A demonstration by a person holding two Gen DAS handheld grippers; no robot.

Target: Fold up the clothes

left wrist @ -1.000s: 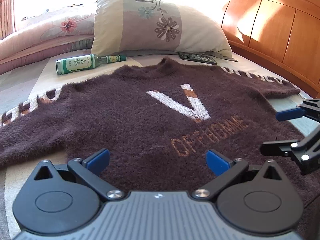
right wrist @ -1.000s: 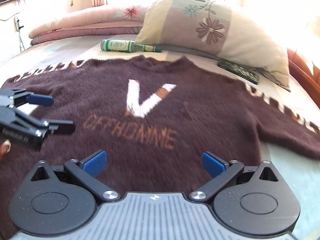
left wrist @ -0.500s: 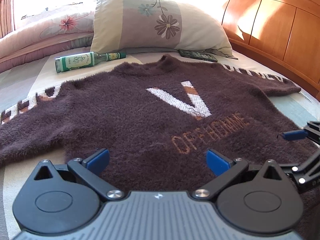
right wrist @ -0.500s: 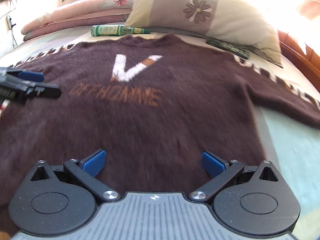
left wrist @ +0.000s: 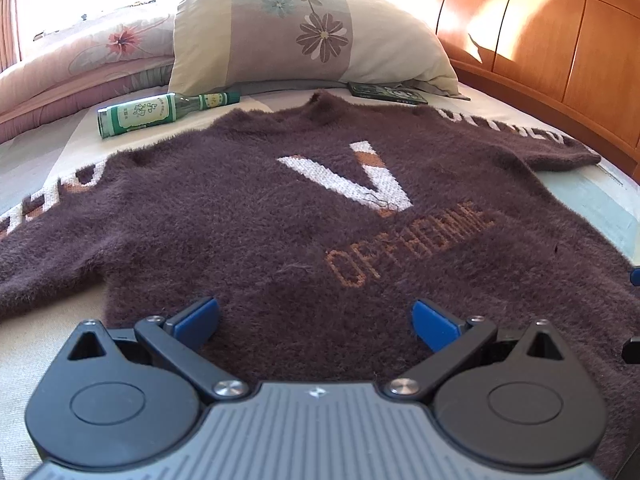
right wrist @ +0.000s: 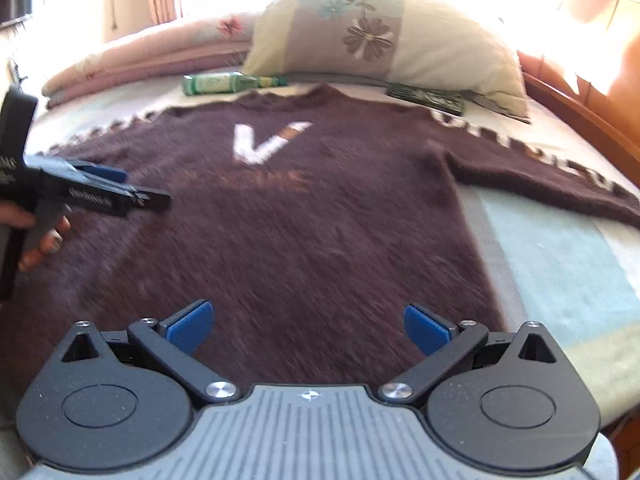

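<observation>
A fuzzy dark-brown sweater (left wrist: 248,216) with a white V and orange lettering lies flat, front up, on the bed, both sleeves spread out sideways. My left gripper (left wrist: 316,320) hovers open over the sweater's bottom hem, nothing between its blue pads. In the right wrist view the same sweater (right wrist: 304,232) fills the middle, and my right gripper (right wrist: 306,326) stands open above its lower right part. The left gripper (right wrist: 120,188) shows there at the left edge, held by a hand (right wrist: 42,240), its fingers pointing over the sweater's left side.
A green glass bottle (left wrist: 160,112) lies on the bed above the left shoulder. A floral pillow (left wrist: 308,28) and a dark flat packet (left wrist: 386,94) sit behind the collar. A wooden headboard (left wrist: 552,40) runs along the right. Folded quilts (left wrist: 84,64) lie at the far left.
My right gripper has pulled back toward the sweater's bottom hem and right side, nearly leaving the left wrist view. The left gripper has barely moved. Both stay open.
</observation>
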